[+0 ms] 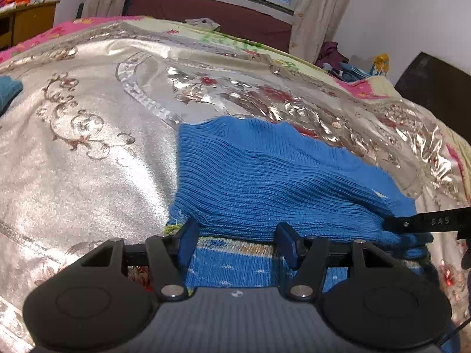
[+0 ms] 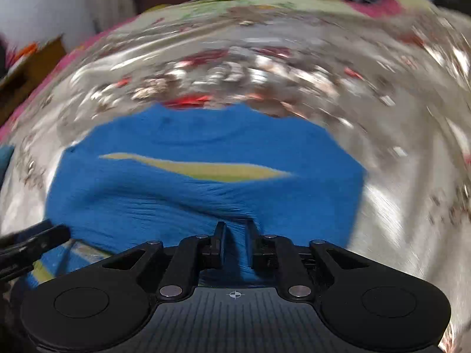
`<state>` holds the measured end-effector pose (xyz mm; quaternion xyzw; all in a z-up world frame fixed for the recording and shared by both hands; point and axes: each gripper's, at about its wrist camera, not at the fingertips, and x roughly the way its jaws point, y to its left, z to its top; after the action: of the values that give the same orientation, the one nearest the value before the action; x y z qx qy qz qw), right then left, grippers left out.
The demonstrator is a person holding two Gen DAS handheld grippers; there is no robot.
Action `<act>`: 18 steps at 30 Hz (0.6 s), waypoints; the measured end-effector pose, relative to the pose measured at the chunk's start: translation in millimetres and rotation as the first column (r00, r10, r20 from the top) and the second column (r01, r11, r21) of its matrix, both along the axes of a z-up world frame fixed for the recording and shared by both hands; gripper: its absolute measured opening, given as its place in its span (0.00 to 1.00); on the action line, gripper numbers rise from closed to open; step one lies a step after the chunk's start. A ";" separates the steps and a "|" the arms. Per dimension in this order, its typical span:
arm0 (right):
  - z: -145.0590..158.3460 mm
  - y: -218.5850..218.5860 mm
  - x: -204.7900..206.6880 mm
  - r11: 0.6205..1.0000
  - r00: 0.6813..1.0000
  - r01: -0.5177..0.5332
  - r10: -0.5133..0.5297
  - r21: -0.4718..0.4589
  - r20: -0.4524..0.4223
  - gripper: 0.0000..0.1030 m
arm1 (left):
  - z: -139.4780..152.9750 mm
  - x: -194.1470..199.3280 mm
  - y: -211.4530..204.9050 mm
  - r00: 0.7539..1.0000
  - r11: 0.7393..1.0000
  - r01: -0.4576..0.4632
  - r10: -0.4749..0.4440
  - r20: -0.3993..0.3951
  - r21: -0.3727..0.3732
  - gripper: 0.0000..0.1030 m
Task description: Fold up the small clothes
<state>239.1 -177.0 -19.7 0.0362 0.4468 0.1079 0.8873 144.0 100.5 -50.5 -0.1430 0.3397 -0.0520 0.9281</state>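
Blue ribbed knit fills the middle of the left wrist view: a small sweater point(image 1: 273, 176) lying on a shiny silver bedspread point(image 1: 88, 161) with a floral scroll pattern. The sweater's upper layer is folded over, and below its fold edge a patterned band of the same garment shows, blue with pale and yellowish marks. The left gripper point(image 1: 238, 242) sits at that near fold edge with its jaws standing apart; the two blue fingers point(image 1: 188, 239) flank the patterned band, and whether they press on the knit cannot be told. To the right of the sweater, the black finger of the right gripper point(image 1: 424, 223) reaches in and meets the sweater's right near corner. Beyond the sweater, past the bedspread, are a dark red headboard point(image 1: 206, 14), a window with pale curtains point(image 1: 321, 8) and a wooden cabinet point(image 1: 29, 20) far to the left.

The right wrist view is blurred. The sweater point(image 2: 206, 194) again lies at the centre on the bedspread point(image 2: 397, 206), with a yellowish streak across its blue. The right gripper point(image 2: 235, 245) is at the sweater's near edge, its jaws drawn close together with a ridge of blue knit pinched between them. Left of the sweater's near corner, the black arm of the left gripper point(image 2: 32, 242) enters the frame.
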 end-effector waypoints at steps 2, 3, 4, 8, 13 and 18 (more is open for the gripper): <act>5.0 -13.0 -3.5 0.998 0.999 0.033 -0.034 0.048 0.015 0.13 | 0.2 -1.9 -5.3 1.000 0.999 0.006 -0.006 0.005 0.037 0.61; 9.5 -16.1 -6.8 0.998 0.998 0.038 -0.040 0.059 0.037 0.17 | 0.6 -3.5 -7.5 1.000 0.999 0.008 -0.008 0.005 0.052 0.61; 13.9 -18.3 -10.4 0.998 0.997 0.042 -0.046 0.056 0.064 0.17 | 1.4 -5.7 -9.9 1.000 0.998 0.010 -0.010 0.004 0.066 0.61; 17.3 -29.8 -18.6 0.997 0.994 0.022 -0.030 0.076 0.103 0.18 | 5.6 -13.1 -13.1 1.000 0.996 0.005 -0.006 0.001 0.088 0.62; 11.9 -51.5 -17.3 0.986 0.989 0.099 -0.112 0.133 0.101 0.20 | 9.5 -18.8 -16.0 1.000 0.995 -0.014 0.015 -0.010 0.102 0.62; 12.1 -65.7 -13.0 0.982 0.978 0.136 -0.154 0.132 0.139 0.32 | 11.5 -23.6 -22.1 1.000 0.992 -0.019 0.020 -0.008 0.123 0.62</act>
<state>226.1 -242.7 -7.6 0.1144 0.3680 0.0722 0.9199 120.4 78.4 -38.9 -0.0890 0.3453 -0.0211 0.9340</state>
